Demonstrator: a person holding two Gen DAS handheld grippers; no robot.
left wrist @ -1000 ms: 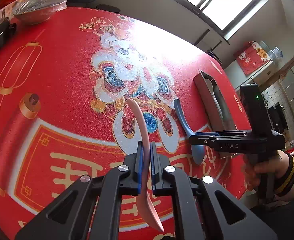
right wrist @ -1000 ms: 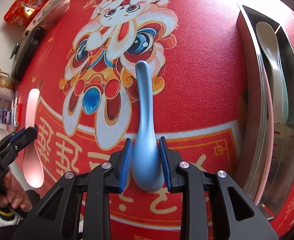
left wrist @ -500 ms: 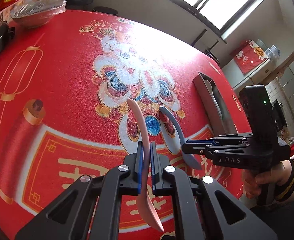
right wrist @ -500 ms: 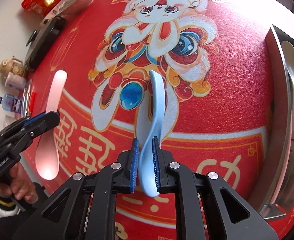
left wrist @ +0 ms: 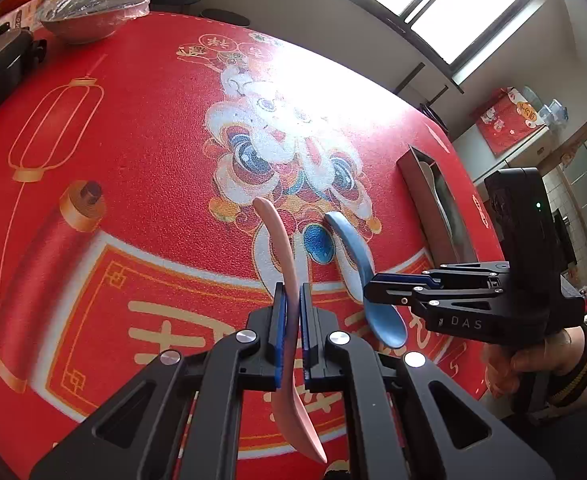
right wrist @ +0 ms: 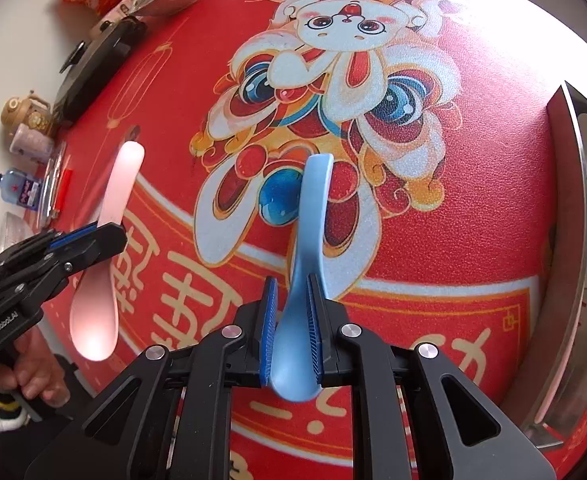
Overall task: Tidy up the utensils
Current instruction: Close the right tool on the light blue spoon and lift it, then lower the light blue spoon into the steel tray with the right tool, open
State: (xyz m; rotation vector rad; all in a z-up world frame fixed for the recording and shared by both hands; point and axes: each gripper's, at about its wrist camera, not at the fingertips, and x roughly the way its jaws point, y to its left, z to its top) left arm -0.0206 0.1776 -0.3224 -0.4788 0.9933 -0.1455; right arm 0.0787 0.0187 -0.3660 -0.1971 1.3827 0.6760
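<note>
L gripper [left wrist: 292, 308] clamps pink spoon [left wrist: 283, 248]; R gripper [right wrist: 292, 312] clamps blue spoon [right wrist: 311, 216]; bottle [right wrist: 15, 190] only R view.

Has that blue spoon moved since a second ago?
Yes. The blue spoon, clamped in the right tool, has shifted left, away from the metal tray, and now hangs over the cartoon figure on the red mat.

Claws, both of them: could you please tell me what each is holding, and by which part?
Left claw grips the pink spoon mid-handle; right claw grips the blue spoon where handle meets bowl.
</note>
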